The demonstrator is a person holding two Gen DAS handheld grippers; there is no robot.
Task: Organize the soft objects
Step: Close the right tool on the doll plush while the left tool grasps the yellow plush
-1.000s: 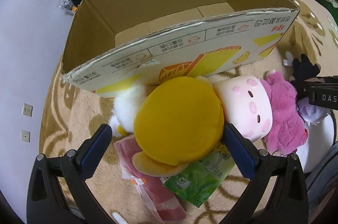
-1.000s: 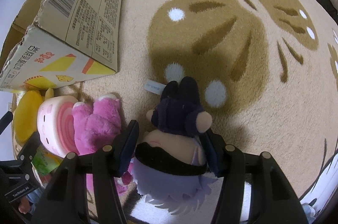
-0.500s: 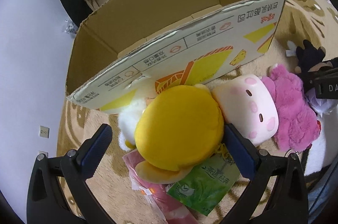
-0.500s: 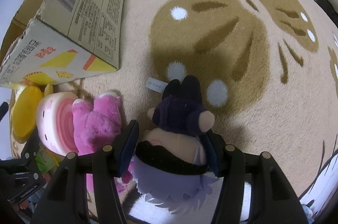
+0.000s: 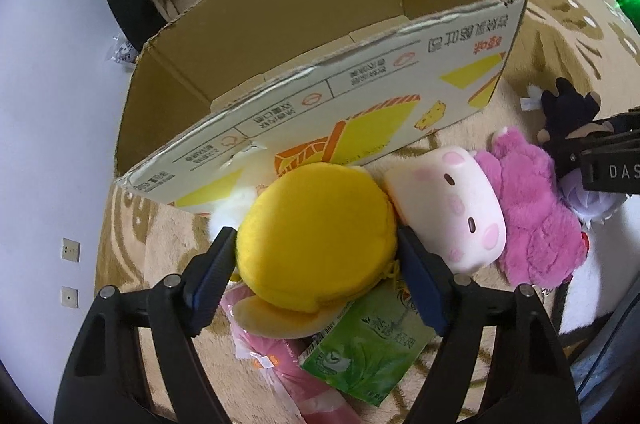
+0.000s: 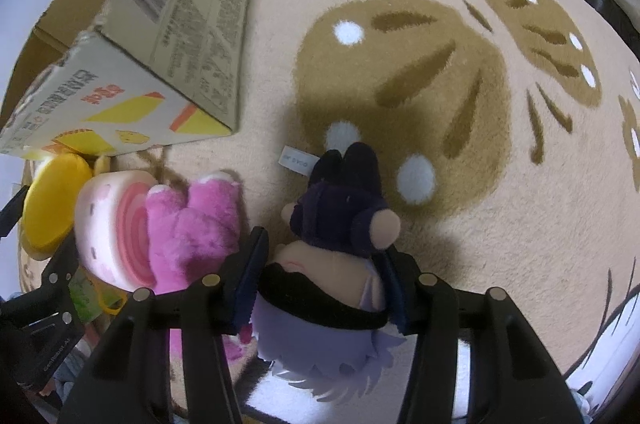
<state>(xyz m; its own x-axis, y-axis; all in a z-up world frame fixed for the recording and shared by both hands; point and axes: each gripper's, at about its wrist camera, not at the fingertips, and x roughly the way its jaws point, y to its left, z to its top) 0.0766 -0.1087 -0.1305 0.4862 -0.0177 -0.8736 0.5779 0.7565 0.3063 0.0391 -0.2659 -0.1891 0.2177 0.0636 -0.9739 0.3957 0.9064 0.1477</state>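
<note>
A round yellow plush [image 5: 316,232] lies on the rug against the front wall of an open cardboard box [image 5: 360,95]. My left gripper [image 5: 316,276] straddles it, jaws closing, and both blue pads touch its sides. To its right sit a pink-and-white roll plush [image 5: 452,207] and a magenta furry plush [image 5: 536,216]. In the right wrist view a doll [image 6: 340,216] in dark navy clothes with pale lilac hair lies on the rug. My right gripper [image 6: 320,276] is closing on its head, pads against both sides.
A green packet [image 5: 368,352] and a pink plastic bag [image 5: 288,364] lie under the yellow plush, and a white fluffy toy [image 5: 232,207] is behind it. The beige rug with brown patterns [image 6: 440,63] stretches to the right. Shelves and clothes stand beyond the box.
The left jaws have narrowed from wide apart until the pads meet the yellow plush. The right jaws have drawn in slightly on the doll's head. Both toys still lie on the rug.
</note>
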